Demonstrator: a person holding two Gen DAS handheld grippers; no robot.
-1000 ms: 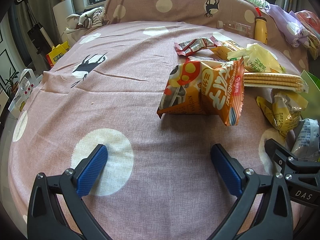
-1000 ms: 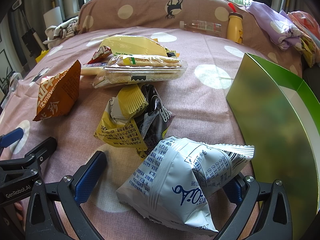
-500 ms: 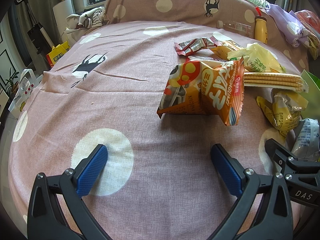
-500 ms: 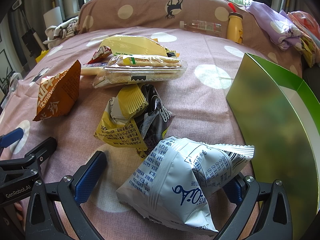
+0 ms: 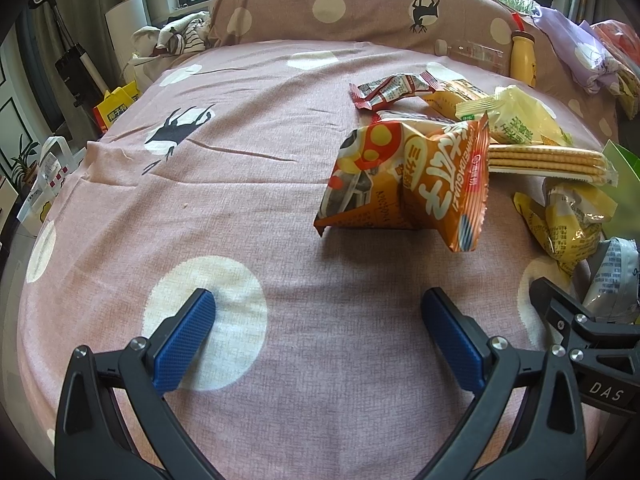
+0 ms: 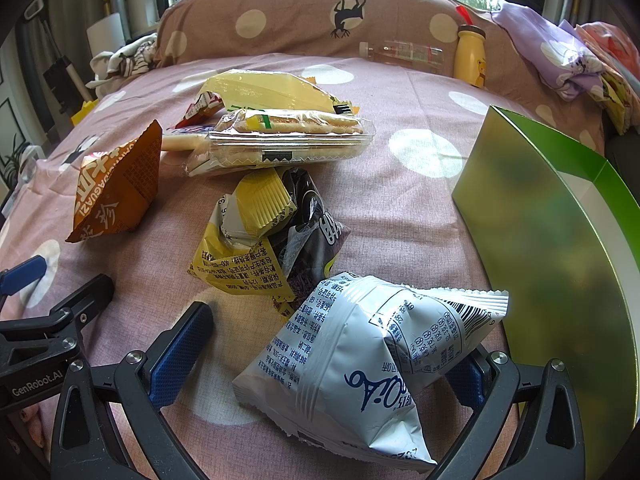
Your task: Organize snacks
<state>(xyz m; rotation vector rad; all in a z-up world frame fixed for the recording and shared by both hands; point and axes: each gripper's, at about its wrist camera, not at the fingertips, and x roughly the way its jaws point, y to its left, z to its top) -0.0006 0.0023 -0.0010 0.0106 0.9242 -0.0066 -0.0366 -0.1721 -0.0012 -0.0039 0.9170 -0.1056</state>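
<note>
Snacks are strewn over the pink dotted bedspread [image 5: 248, 184], and the white-and-blue pouch [image 6: 360, 364] is lodged between the jaws of the right gripper [image 6: 328, 344], which are spread wide, its long axis slanted across them. From that pouch, the green box [image 6: 560, 248] is seen just to the right, a crinkled yellow-and-black packet [image 6: 264, 240] just beyond. The left gripper [image 5: 320, 328] is held wide, nothing gripped, the puffy orange foil bag [image 5: 408, 176] ahead of it.

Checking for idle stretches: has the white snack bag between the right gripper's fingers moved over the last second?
No. The white snack bag sits the same against the green box and the yellow packet behind it.
</note>
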